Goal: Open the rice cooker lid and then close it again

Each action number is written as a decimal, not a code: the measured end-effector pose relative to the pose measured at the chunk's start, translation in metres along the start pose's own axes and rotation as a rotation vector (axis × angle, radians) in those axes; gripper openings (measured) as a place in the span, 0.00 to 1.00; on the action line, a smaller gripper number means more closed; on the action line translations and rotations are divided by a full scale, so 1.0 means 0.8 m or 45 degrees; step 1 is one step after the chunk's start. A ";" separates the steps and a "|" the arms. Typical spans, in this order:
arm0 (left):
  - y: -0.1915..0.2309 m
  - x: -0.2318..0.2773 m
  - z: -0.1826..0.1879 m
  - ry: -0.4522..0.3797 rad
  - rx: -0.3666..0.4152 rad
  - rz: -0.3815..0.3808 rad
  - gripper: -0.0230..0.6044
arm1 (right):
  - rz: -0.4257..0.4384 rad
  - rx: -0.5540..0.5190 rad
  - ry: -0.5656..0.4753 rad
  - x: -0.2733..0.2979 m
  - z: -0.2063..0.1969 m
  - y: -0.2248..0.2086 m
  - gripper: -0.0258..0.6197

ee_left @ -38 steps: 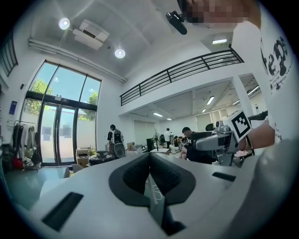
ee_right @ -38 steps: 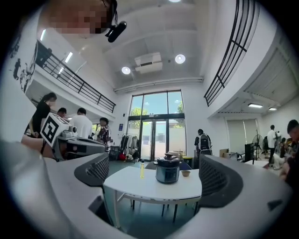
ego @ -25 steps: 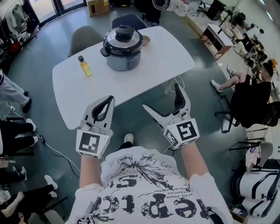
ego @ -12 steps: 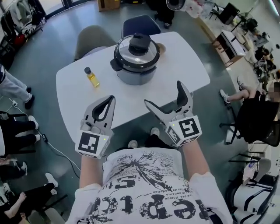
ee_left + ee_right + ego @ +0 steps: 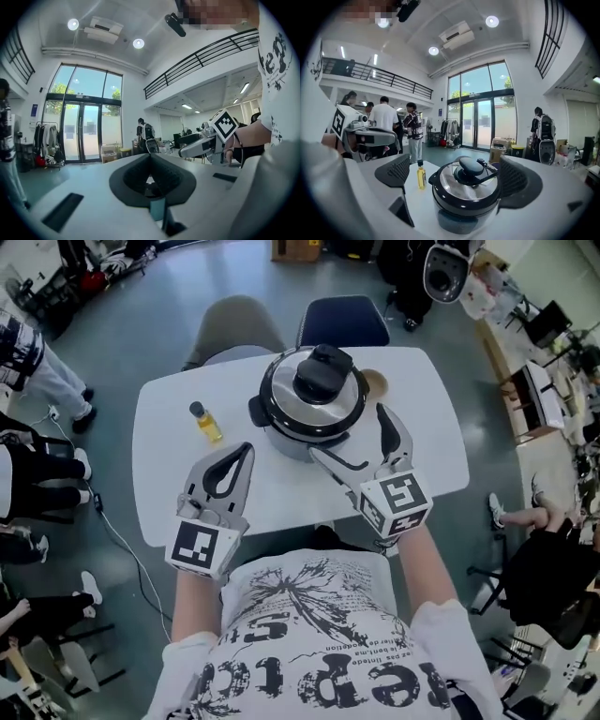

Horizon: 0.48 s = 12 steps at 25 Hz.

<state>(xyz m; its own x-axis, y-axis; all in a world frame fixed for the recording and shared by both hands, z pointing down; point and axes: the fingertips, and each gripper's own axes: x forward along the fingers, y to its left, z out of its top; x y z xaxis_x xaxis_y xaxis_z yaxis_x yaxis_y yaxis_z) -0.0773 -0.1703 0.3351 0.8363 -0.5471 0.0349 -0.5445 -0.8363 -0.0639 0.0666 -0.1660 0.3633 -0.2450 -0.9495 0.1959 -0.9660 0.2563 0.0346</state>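
Before right gripper, lidded rice cooker; before left gripper, glass doors.

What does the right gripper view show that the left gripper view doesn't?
Right gripper view only: the cooker, lid on, and the bottle, both on the table and framed by the right gripper's open jaws. Left gripper view only: the left gripper with its jaws shut on nothing. Both: the glass doors, the railing and the ceiling lights.
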 end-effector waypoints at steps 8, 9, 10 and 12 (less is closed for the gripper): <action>0.011 0.071 0.005 0.020 0.002 0.233 0.06 | 0.256 -0.169 0.258 0.083 -0.021 -0.067 0.92; 0.011 0.075 0.006 0.024 0.006 0.256 0.06 | 0.290 -0.198 0.302 0.091 -0.024 -0.070 0.90; 0.011 0.079 0.006 0.026 0.009 0.280 0.06 | 0.327 -0.232 0.352 0.100 -0.028 -0.073 0.86; 0.011 0.086 0.004 0.027 0.008 0.325 0.06 | 0.399 -0.284 0.445 0.118 -0.038 -0.078 0.81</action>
<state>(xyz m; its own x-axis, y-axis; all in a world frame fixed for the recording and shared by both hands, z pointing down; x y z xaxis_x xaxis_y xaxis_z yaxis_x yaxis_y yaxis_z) -0.0243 -0.2153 0.3335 0.6700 -0.7414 0.0379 -0.7375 -0.6706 -0.0798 0.1060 -0.2657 0.4095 -0.4403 -0.7139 0.5445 -0.8002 0.5871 0.1227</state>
